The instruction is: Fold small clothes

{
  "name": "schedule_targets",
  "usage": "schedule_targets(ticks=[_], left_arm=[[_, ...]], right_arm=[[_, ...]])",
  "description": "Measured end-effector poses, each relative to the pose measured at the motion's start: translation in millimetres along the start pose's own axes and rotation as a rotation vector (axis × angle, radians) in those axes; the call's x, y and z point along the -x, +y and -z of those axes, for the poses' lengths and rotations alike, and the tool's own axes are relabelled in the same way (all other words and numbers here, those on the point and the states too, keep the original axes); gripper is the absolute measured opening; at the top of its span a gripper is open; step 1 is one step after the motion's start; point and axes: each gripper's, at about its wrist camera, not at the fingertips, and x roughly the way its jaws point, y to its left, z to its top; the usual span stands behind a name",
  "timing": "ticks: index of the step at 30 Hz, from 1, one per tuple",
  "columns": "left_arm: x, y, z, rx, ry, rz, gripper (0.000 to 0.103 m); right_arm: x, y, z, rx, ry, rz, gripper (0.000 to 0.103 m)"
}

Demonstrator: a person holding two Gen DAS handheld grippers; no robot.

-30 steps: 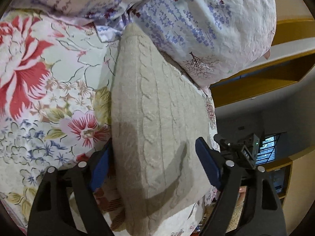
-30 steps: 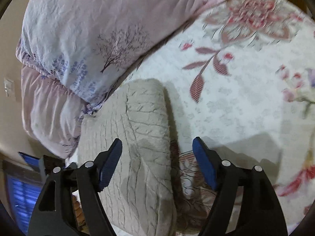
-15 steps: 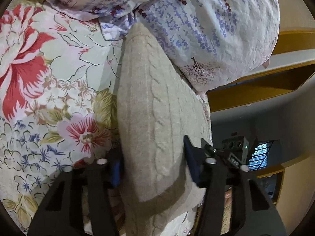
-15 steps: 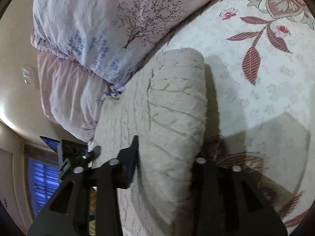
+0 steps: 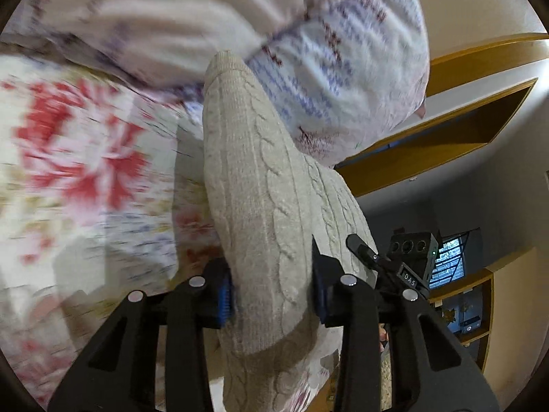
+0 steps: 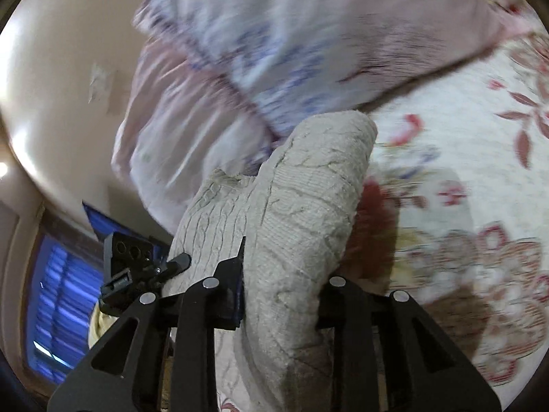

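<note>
Both tongs, left tongs [image 5: 271, 295] and right tongs [image 6: 279, 295], clamp the knit sweater [image 5: 260, 206]; we judge the lift underway, folding over next.

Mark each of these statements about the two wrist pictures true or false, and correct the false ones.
1. The left gripper is shut on the sweater. True.
2. The right gripper is wide open, clear of the sweater. False: it pinches the sweater too.
3. The sweater is red. False: it is beige cable knit.
4. A pillow lies beyond the sweater. True.
5. The bedsheet is plain white. False: it is flowered.
</note>
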Motion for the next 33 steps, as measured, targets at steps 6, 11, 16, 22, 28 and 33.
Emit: schedule_targets(ticks=[6, 11, 16, 22, 28, 33], left_arm=[[51, 23, -6, -0.021, -0.055, -0.103, 0.038], [38, 76, -5, 0.096, -0.041, -0.215, 0.046], [47, 71, -1, 0.066, -0.072, -0.247, 0.052], [77, 35, 14, -0.113, -0.241, -0.434, 0.060], [72, -21, 34, -0.384, -0.307, -0.438, 0.067], [37, -21, 37, -0.435, -0.191, -0.495, 0.069]], right_arm=[[-46, 45, 19, 0.164, 0.011, 0.078, 0.026], [-97, 16, 24, 0.072, 0.106, 0.213, 0.031], [-82, 8, 20, 0.028, 0.107, 0.223, 0.046], [-29, 35, 24, 0.161, -0.121, 0.345, 0.046], [-48, 78, 41, 0.397, -0.078, 0.342, 0.046], [-75, 66, 51, 0.409, 0.048, 0.431, 0.045]])
